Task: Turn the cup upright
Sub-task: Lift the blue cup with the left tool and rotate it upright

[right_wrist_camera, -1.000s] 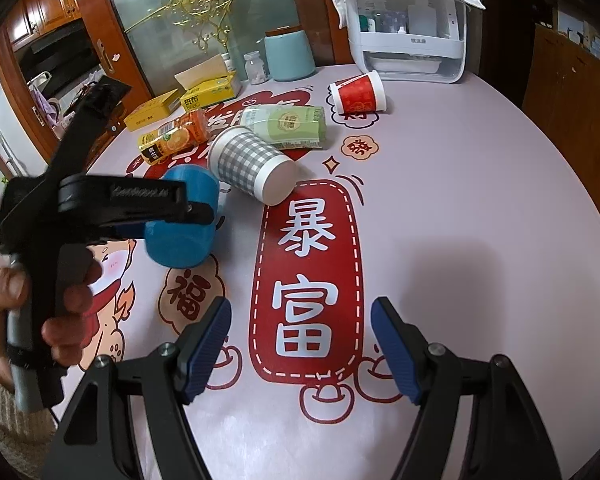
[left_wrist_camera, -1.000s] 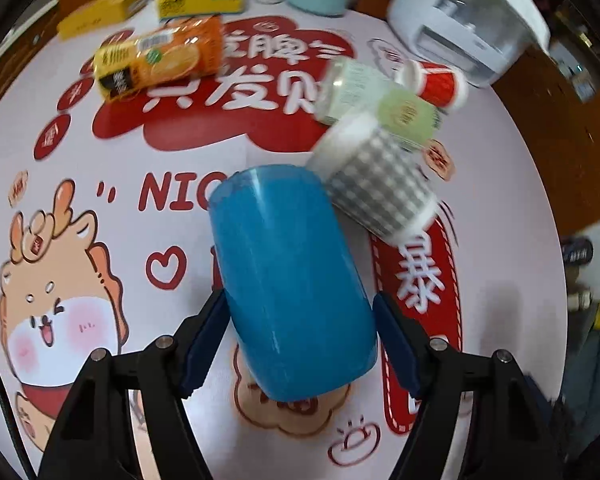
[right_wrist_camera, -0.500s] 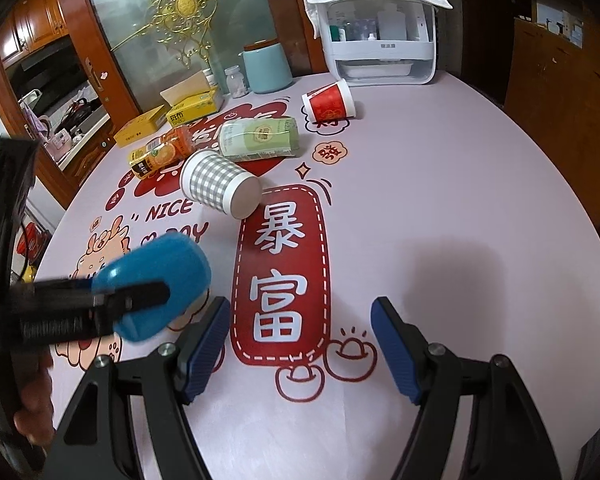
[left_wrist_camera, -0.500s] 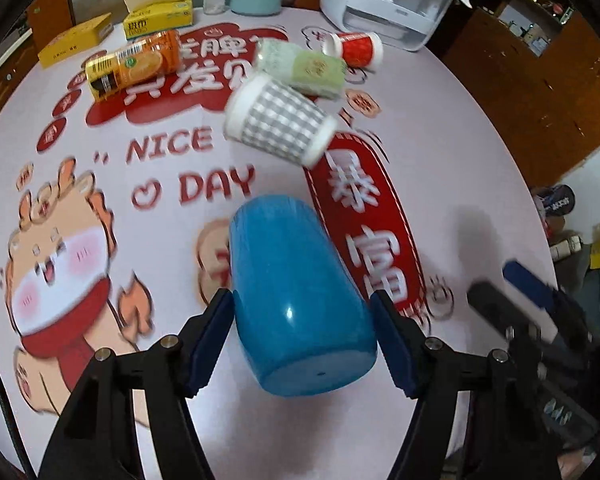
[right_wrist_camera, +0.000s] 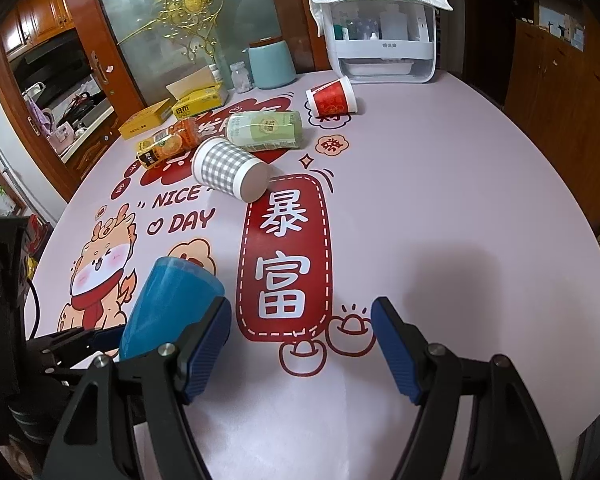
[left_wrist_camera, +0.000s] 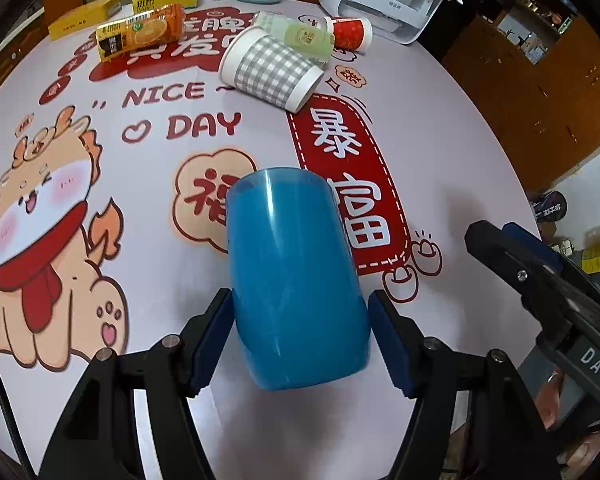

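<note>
My left gripper (left_wrist_camera: 300, 336) is shut on a blue cup (left_wrist_camera: 296, 276) and holds it above the table, its base toward the camera and its rim pointing away and down. The same cup (right_wrist_camera: 168, 312) shows at the lower left of the right wrist view, tilted in the left gripper's jaws. My right gripper (right_wrist_camera: 300, 344) is open and empty above the table's near edge, to the right of the cup. It also shows in the left wrist view (left_wrist_camera: 540, 280) at the right edge.
A grey checked paper cup (left_wrist_camera: 272, 68), a green bottle (left_wrist_camera: 296, 36), a red paper cup (left_wrist_camera: 348, 32) and an orange juice bottle (left_wrist_camera: 140, 34) lie on their sides at the back. Yellow boxes (right_wrist_camera: 168, 114), a teal canister (right_wrist_camera: 270, 64) and a white appliance (right_wrist_camera: 380, 36) stand behind.
The left gripper has lifted the blue cup off the table and carried it toward the near side. The right gripper has drawn back a little and stayed open.
</note>
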Demonstrator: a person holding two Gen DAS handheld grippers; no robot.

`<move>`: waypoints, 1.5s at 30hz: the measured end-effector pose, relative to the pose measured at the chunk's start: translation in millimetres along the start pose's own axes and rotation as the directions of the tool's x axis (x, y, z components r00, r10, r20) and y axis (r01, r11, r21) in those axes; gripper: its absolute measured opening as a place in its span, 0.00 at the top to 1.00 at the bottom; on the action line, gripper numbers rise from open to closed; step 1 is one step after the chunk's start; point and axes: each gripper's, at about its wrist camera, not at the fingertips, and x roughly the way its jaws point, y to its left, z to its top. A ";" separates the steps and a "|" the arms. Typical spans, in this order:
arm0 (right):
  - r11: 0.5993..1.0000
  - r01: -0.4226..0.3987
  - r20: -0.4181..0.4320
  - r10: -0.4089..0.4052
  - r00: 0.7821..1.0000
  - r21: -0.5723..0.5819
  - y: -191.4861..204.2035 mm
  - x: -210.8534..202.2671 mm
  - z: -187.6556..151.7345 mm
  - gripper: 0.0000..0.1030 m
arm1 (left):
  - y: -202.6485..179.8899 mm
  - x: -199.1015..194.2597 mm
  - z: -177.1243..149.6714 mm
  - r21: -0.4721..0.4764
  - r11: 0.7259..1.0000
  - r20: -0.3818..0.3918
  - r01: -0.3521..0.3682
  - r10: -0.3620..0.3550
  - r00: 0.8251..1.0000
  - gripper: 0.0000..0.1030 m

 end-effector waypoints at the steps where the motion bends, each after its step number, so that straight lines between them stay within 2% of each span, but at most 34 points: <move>1: 1.000 0.000 0.000 0.000 1.000 0.001 0.1 0.1 -0.6 0.29 | 0.1 1.5 -0.9 -0.004 1.000 -0.006 0.005 -0.005 1.000 0.35; 11: 1.000 -0.001 -0.020 0.001 1.000 0.001 0.6 0.7 -3.5 0.29 | 2.9 12.3 -3.7 -0.041 0.999 -0.039 0.012 -0.014 0.999 0.35; 21: 1.000 -0.015 -0.047 0.015 0.999 0.001 1.5 5.4 -4.4 0.29 | 4.4 10.3 -2.6 -0.039 0.999 -0.072 0.015 -0.018 0.997 0.32; 23: 1.000 -0.025 -0.054 0.025 0.998 0.005 1.4 5.9 -5.0 0.29 | 4.7 9.6 -2.6 -0.034 0.999 -0.083 0.013 -0.016 0.996 0.29; 28: 0.995 -0.094 -0.082 0.097 0.992 0.044 -1.5 8.6 -6.1 0.29 | 7.5 2.0 -5.6 -0.020 1.000 -0.090 0.016 -0.018 0.996 0.29; 36: 0.971 -0.224 -0.135 0.233 0.963 0.083 3.1 17.7 -8.2 0.29 | 23.4 -22.7 -11.7 -0.030 0.999 -0.060 0.026 -0.028 0.998 0.29; 45: 0.929 -0.352 -0.202 0.369 0.907 0.114 17.5 31.3 -10.0 0.29 | 45.6 -40.8 -13.1 -0.060 0.998 -0.027 0.027 -0.028 0.999 0.29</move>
